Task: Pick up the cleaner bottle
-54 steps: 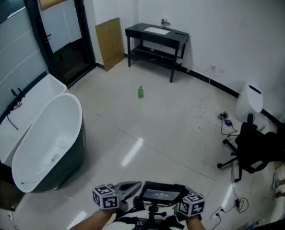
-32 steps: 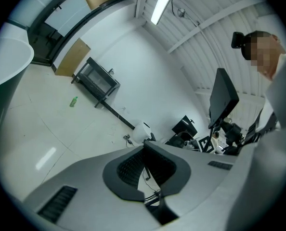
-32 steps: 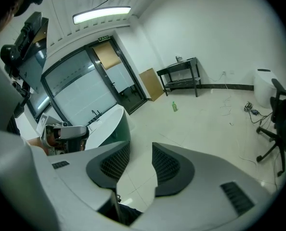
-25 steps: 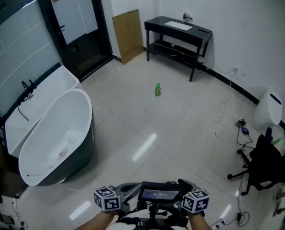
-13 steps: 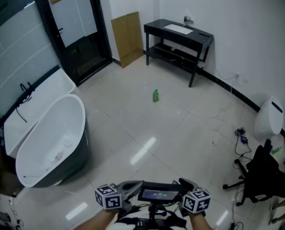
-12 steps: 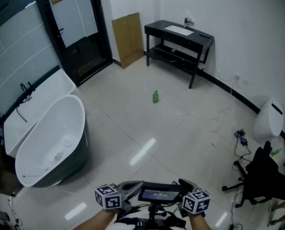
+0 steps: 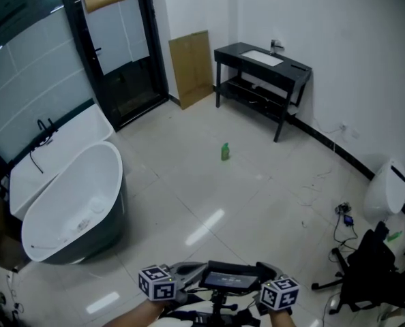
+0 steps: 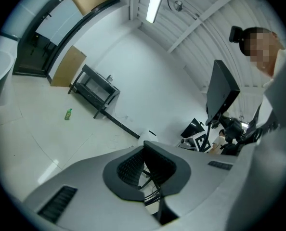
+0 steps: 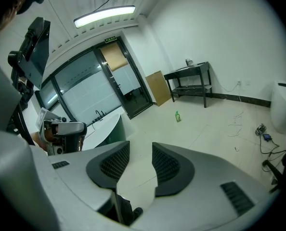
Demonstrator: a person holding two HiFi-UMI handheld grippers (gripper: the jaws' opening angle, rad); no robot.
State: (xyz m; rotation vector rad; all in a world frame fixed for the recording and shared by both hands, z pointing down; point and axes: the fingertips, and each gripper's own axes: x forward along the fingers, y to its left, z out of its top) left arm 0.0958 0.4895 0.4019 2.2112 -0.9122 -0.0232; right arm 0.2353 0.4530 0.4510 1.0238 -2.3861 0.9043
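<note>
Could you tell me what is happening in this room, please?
A person holds a gripper in each hand, low and close to the body. The left gripper is shut and the right gripper is open; neither holds anything. The green cleaner bottle stands upright on the floor, well ahead of both, near the black table, untouched.

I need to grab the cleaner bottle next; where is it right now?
In the head view the green bottle stands alone on the floor mid-frame, in front of the black table and right of the white bathtub.
</note>
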